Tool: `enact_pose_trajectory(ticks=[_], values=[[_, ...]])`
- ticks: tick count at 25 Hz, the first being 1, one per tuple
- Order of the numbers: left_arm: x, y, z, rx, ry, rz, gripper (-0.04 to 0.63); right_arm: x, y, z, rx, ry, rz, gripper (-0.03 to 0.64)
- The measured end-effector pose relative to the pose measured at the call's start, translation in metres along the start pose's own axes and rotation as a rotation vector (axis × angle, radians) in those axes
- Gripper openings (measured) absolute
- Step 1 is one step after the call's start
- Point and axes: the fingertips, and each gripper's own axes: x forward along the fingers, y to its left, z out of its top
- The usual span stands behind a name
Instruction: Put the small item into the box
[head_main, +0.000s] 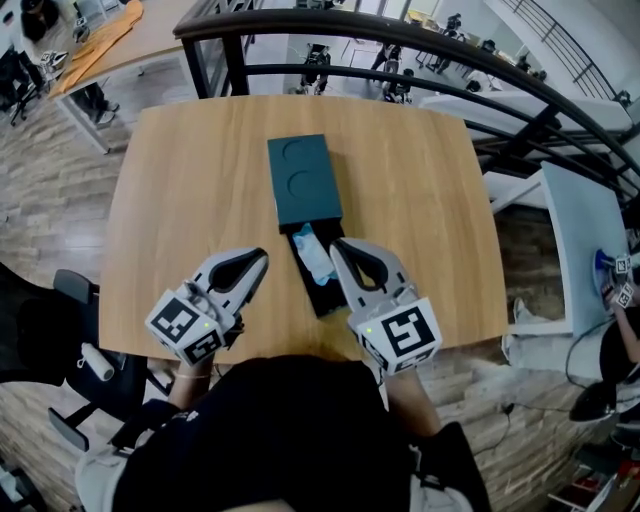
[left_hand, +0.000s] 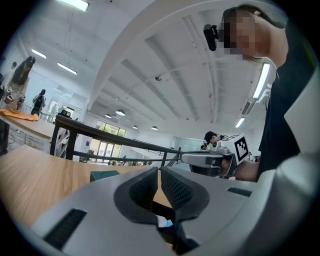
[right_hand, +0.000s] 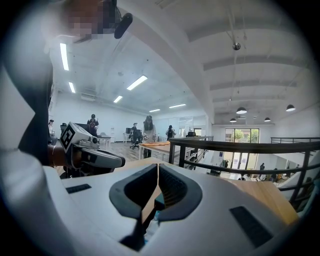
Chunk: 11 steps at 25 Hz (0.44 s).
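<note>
A light wooden bench with rounded corners carries a dark teal rectangular cardboard box near its middle. The box's long side runs far to near, and two shallow circles are pressed into its top. From the near end of the box a black inner tray stands slid out toward the person. The pale blue and white crumpled small item lies in that tray, just on the near side of the teal cover's edge (in the open drawer part, not under the cover).

The left gripper, grey-white with a marker cube at its near end, is held to the left of the tray and apart from it, pointing far and a little right. Its own view shows its fingers pressed together at the tips with nothing between them. The teal box shows beyond them and a bit of the pale blue item below.

The right gripper sits just beside the tray's right edge, its tip level with the small item; whether it touches the tray cannot be told. Its fingers are also fully closed on each other and hold nothing, as its own view shows.

A black metal railing curves behind the bench's far edge. A black office chair stands on the floor to the left.
</note>
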Motion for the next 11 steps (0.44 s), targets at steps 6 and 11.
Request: enact_pose_trajectory(ticks=[6,11], values=[[0.0006,-0.0043,0.0059,-0.003,-0.034,0.003,0.028,-0.0043,0.0002,0.0048,-0.004,-0.007,0.004,0.025],[0.0079,-0.0092,0.0104,-0.004,-0.074,0.003,0.028,-0.0073,-0.006,-0.0003,-0.008,-0.002,0.009,0.025]])
